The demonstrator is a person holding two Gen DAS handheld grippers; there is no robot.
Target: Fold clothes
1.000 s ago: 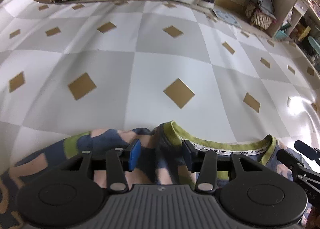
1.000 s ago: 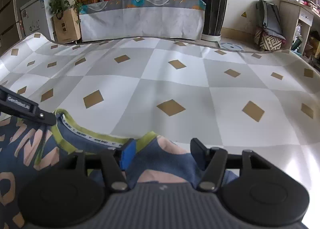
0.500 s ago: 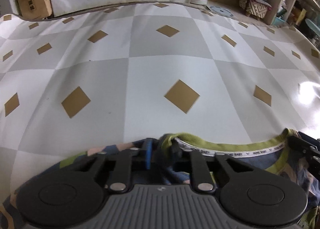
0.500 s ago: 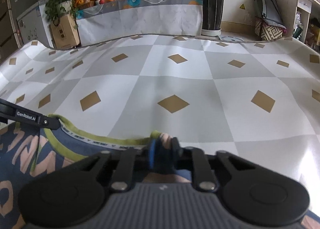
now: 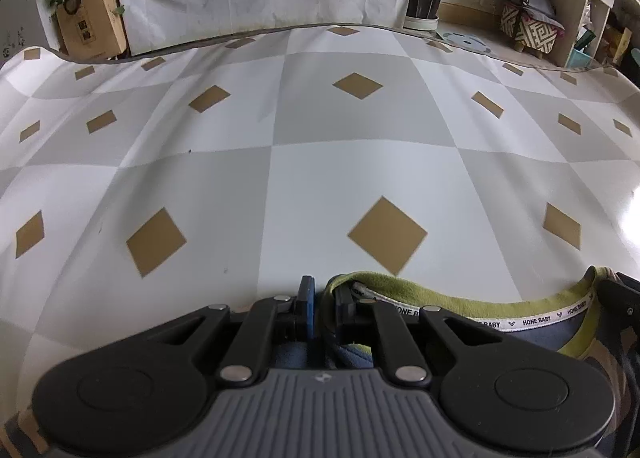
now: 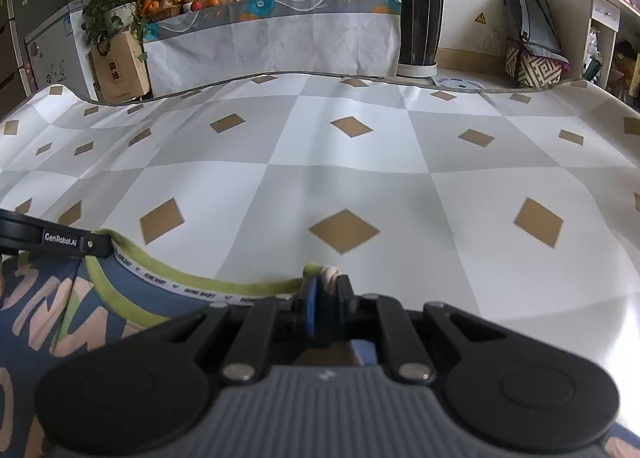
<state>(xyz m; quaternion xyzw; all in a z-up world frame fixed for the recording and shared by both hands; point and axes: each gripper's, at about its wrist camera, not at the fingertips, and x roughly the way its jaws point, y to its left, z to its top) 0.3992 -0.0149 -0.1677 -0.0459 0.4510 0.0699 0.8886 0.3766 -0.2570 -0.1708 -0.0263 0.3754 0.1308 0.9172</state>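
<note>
Left wrist: left hand-held gripper (image 5: pixel 325 304) clamps shirt (image 5: pixel 460 304) | right hand-held gripper (image 6: pixel 329 298) likewise | tablecloth (image 5: pixel 320 162) bare ahead

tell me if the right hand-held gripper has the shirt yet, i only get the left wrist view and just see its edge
Observer: Yes. The right hand-held gripper has just closed its jaws on the shirt, pinching fabric at the end of the green collar.
Operator: what's below the collar, my gripper body blocks it
Observer: A navy front with big pink lettering, spreading toward the lower left of the right wrist view.
</note>
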